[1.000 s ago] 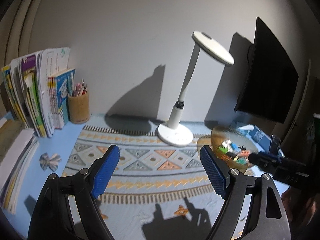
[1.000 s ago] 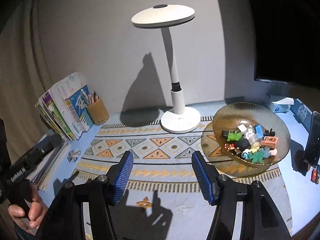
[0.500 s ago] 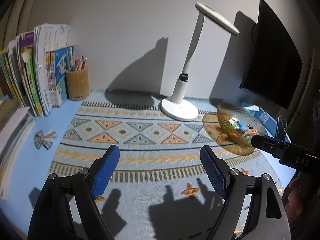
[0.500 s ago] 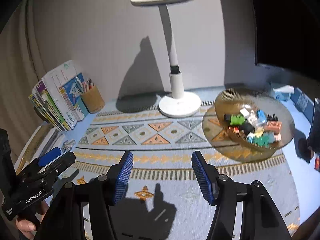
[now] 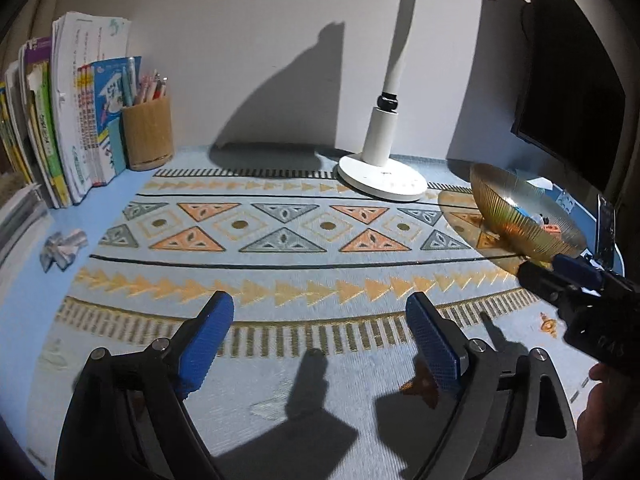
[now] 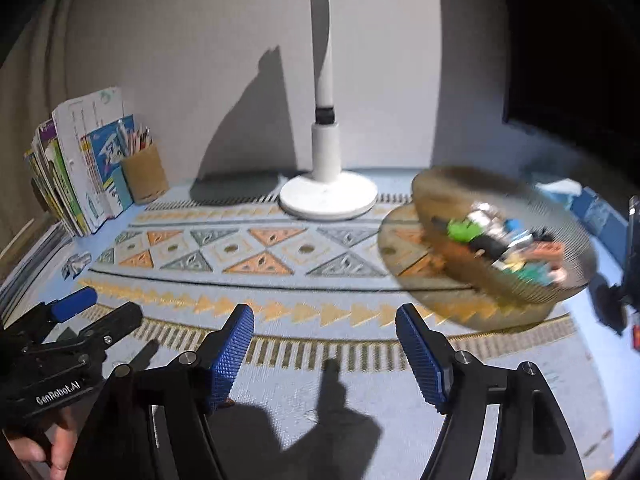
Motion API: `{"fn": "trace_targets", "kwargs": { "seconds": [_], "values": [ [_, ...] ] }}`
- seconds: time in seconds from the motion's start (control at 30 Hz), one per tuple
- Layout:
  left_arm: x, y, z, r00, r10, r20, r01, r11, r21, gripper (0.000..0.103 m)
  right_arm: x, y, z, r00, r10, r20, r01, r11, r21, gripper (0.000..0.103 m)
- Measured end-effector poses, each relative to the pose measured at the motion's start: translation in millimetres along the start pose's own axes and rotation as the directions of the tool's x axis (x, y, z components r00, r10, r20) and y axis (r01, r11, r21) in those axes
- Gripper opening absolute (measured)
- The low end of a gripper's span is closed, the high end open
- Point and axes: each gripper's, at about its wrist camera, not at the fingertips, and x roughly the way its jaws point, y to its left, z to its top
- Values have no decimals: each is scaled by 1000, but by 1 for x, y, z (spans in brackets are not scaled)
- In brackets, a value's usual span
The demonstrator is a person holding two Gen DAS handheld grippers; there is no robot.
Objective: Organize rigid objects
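Observation:
An amber ribbed glass bowl [image 6: 452,264] stands at the right of the patterned mat, holding several small colourful toys [image 6: 464,230]; it also shows in the left wrist view [image 5: 516,222]. My left gripper [image 5: 320,336] is open and empty, low over the mat's front part. My right gripper [image 6: 325,344] is open and empty, left of and in front of the bowl. Each gripper shows in the other's view: the right one [image 5: 576,284] at the right edge, the left one [image 6: 76,320] at the lower left.
A white desk lamp [image 5: 382,176] stands at the back centre. Books [image 5: 72,120] and a pencil cup [image 5: 147,136] stand at the back left. A silver foil toy [image 5: 63,245] lies on the blue desk at left. A dark monitor [image 5: 576,92] hangs at right.
Both grippers have moved down and forward, closer to the mat. The bowl now looks nearer in the right wrist view. Both stay open.

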Motion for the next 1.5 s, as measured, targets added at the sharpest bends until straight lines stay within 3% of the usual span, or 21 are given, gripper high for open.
{"fn": "trace_targets", "kwargs": {
  "seconds": [0.07, 0.23, 0.5, 1.5],
  "values": [
    [8, -4, 0, 999, 25, -41, -24, 999, 26, 87, 7, 1, -3, 1000, 13, -6, -13, 1000, -5, 72],
    [8, 1, -1, 999, 15, -43, -15, 1000, 8, 87, 30, 3, -16, 997, -2, -78, 0, 1000, -18, 72],
    [14, 1, -1, 996, 55, -65, -55, 998, 5, 88, 35, 14, -19, 996, 15, -91, -23, 996, -84, 73],
    [14, 5, -2, 996, 62, -71, -64, 998, -23, 88, 31, 13, -20, 996, 17, -86, -22, 998, -63, 75]
  ]
}}
